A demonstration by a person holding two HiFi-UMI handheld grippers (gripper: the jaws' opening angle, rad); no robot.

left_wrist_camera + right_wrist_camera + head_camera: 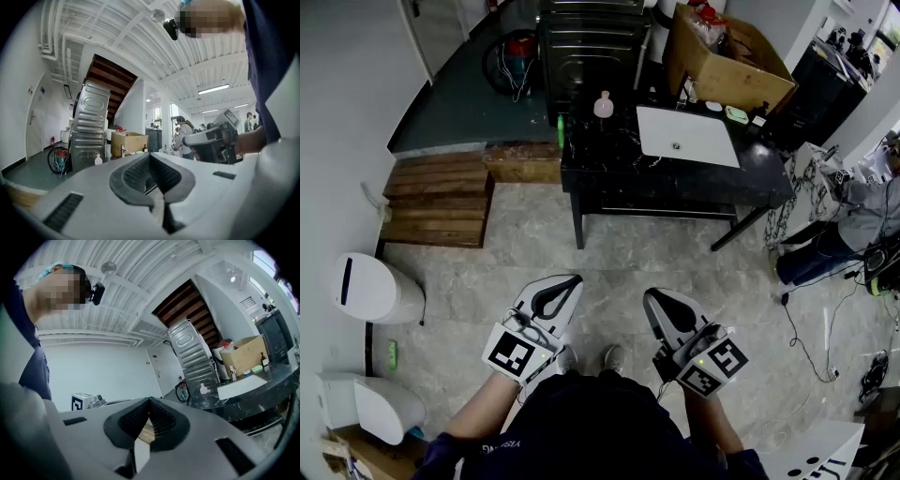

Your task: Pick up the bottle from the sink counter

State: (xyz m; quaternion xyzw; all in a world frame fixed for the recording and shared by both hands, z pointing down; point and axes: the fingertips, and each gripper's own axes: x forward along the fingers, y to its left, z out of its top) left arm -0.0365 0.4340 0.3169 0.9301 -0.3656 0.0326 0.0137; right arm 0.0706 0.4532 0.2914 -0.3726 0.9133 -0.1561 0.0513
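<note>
A small pale pink bottle [604, 105] stands upright at the back of the black sink counter [609, 173], left of the white basin [686, 137]. It also shows far off as a small bottle [98, 160] in the left gripper view and as a bottle [203, 389] in the right gripper view. Both grippers are held low over the floor, well short of the counter. My left gripper [572, 279] is shut and holds nothing, its tips [150, 154] meeting. My right gripper [654, 295] is shut and holds nothing too, its tips [149, 399] closed together.
A green item [561, 131] lies on the counter's left edge. A cardboard box [727, 52] and a ribbed metal appliance [591, 42] stand behind the counter. Wooden steps [441, 197] lie at left, a white bin [370, 289] nearer. Cables [811, 347] trail at right.
</note>
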